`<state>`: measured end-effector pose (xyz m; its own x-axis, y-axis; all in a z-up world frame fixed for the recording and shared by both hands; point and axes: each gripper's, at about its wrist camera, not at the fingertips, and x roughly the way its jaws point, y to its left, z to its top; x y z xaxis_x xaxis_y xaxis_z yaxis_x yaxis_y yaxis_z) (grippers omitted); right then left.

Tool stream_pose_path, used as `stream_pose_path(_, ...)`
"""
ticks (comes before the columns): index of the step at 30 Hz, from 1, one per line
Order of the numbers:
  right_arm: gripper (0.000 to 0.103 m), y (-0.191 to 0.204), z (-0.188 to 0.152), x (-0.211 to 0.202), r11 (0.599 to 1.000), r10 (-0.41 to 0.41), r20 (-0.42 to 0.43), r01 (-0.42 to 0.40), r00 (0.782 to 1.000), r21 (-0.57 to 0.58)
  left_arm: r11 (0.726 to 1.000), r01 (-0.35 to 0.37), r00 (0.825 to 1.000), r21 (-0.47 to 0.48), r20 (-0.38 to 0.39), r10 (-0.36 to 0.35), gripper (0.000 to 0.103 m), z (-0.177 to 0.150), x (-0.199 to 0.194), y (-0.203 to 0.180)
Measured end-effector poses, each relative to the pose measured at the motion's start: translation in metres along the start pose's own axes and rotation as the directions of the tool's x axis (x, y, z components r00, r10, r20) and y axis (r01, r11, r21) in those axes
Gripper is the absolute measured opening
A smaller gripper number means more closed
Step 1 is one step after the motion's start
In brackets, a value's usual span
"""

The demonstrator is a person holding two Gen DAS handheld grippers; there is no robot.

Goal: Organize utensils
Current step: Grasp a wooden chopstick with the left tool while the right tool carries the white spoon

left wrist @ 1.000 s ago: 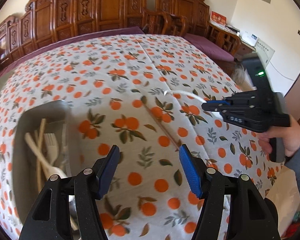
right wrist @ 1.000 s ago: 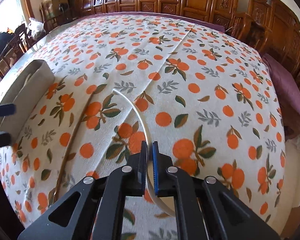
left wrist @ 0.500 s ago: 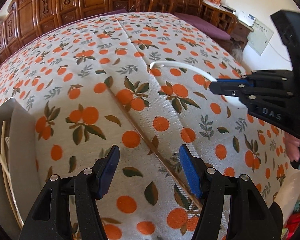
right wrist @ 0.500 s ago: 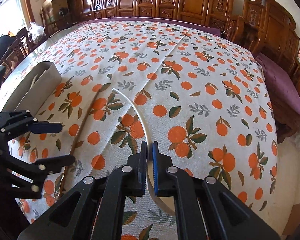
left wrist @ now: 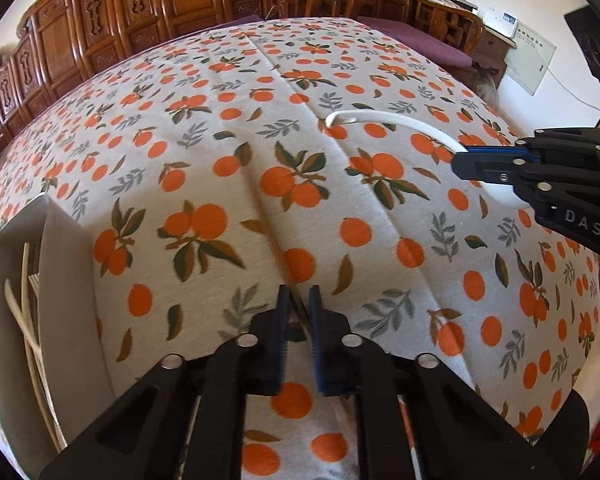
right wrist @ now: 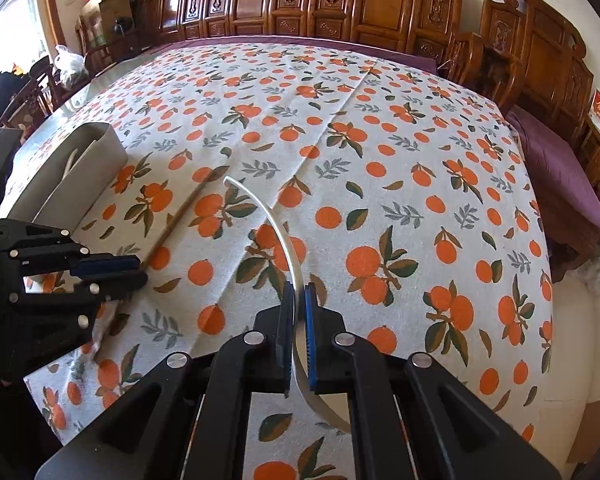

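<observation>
1. Between the pads of the left gripper [left wrist: 298,300] runs a thin wooden chopstick [right wrist: 180,216], lying slantwise on the orange-print tablecloth [left wrist: 380,240]; the jaws have just been closing and now pinch it near its close end, low against the cloth.
2. Off to the side, the right gripper [right wrist: 298,292] is clamped on the handle of a white spoon [right wrist: 276,220], whose stem arcs forward above the cloth with the tip clear of it.
3. Farther left, the grey organizer tray [left wrist: 66,280] sits near the table edge, with pale wooden utensils [left wrist: 24,312] already lying inside it. Chopstick and spoon are both outside it, well apart from one another.
4. Risk, as I judge it: the chopstick is slim and round, and held close to one end, so on lifting it could pivot between the pads or roll out. A pinch that also catches cloth would drag the tablecloth and shift the tray.
5. Second risk: both tools head for the same tray, so the long spoon stem could knock the chopstick or the other gripper if they converge together.
6. Against the frames a second ago, the left tool then stood with jaws wide over the chopstick and higher; it now sits lower and shut. The right tool's grip on the spoon looks unchanged, only slightly shifted.
</observation>
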<state>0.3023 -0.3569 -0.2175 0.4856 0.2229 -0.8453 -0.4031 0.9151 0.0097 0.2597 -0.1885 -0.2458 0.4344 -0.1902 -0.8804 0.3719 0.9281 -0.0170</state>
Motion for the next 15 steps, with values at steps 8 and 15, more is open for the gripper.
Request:
stream_pose_path(8,0.007,0.019,0.003,-0.012,1.000,-0.007,0.009,0.007,1.000,-0.011,1.000,0.011,1.000,-0.011,-0.008,-0.011,0.004,-0.011,-0.014,0.017)
stream_pose_path(15,0.007,0.037,0.007,-0.021,1.000,-0.015,0.019,0.015,1.000,-0.006,1.000,0.011,0.999,-0.025,0.038,-0.010,0.004,-0.018,-0.045,0.033)
